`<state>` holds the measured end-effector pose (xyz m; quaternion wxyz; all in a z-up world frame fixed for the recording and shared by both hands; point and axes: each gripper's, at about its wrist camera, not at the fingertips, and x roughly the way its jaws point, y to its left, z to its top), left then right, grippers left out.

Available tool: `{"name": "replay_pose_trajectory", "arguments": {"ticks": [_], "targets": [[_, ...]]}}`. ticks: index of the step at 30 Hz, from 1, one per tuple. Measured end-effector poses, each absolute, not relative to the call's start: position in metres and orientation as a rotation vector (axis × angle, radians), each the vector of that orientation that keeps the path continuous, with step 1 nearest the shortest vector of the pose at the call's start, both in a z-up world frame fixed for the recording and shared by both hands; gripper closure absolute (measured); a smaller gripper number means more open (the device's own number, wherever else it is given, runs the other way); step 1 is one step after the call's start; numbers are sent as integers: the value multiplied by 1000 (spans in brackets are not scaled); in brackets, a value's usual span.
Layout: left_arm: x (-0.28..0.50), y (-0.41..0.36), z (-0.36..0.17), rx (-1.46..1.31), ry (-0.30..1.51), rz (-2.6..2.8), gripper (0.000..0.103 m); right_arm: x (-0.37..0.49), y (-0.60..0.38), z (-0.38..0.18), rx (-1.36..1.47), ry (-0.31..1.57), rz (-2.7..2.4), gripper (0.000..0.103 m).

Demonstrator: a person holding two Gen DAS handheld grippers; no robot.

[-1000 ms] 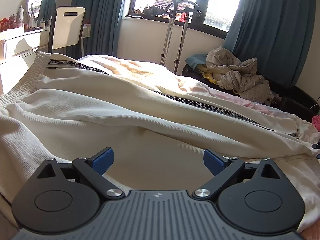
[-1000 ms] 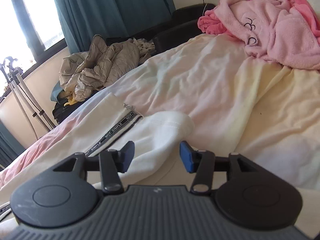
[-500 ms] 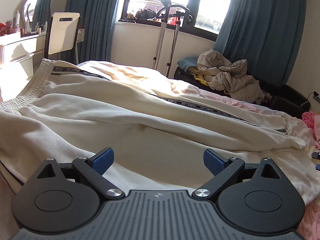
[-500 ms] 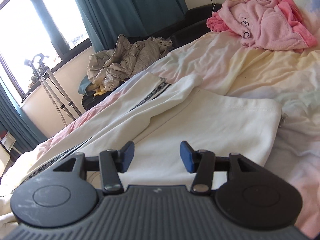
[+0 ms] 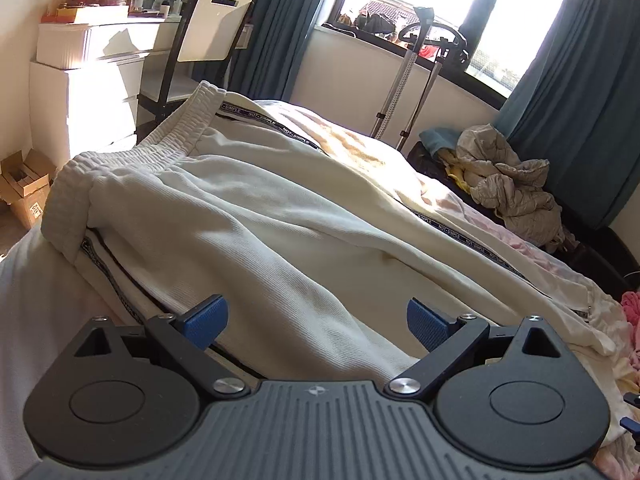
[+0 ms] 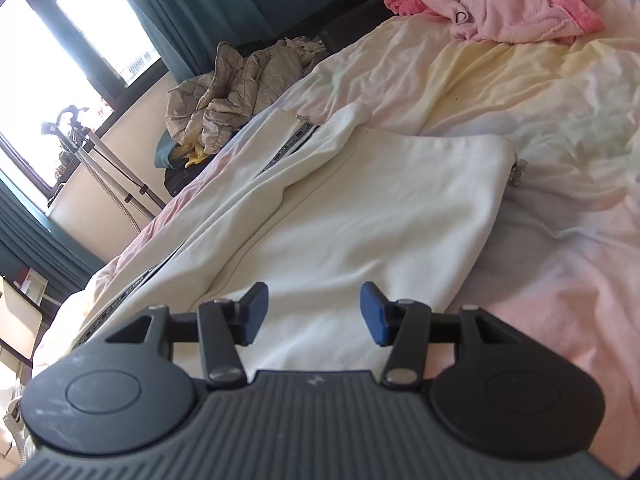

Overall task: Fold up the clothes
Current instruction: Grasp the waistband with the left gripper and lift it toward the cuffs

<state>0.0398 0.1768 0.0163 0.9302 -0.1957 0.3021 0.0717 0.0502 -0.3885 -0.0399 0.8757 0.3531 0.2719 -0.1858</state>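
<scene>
Left gripper [image 5: 317,322] gapes wide, nothing between its blue pads, low in frame over cream trousers [image 5: 248,220] spread across the bed's centre. Right gripper [image 6: 314,312] stands half-parted, empty too, above the trouser legs [image 6: 360,208].

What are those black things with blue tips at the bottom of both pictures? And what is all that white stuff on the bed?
Those are two grabbing tools that a person carries, one in each hand. Each has a small camera looking out along its two fingers, so each picture is what one tool sees. One picture shows the left gripper, the other the right gripper. The blue tips are soft pads for pinching. Both tools are open and hold nothing right now. The white stuff is a pair of cream trousers with a black lettered stripe, spread out on the bed, waiting to be folded. A pink robe lies further up the bed.
</scene>
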Motion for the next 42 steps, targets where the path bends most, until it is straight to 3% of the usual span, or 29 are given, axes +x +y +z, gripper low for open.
{"name": "replay_pose_trajectory", "arguments": {"ticks": [12,16,25,29,42], "targets": [[21,250,3,-720,602,304,5,34,-424,-42,946,463,-448,40],[20,255,0,-761,600,307,5,30,-435,-49,1009,459,-489,32],[23,276,-23,-909,636,333,5,10,-454,-73,1099,446,-716,31],[26,294,-37,-1001,637,328,5,2,-472,-85,1152,420,-778,19],[56,294,-62,-1152,612,196,5,21,-499,-109,1231,350,-573,13]]}}
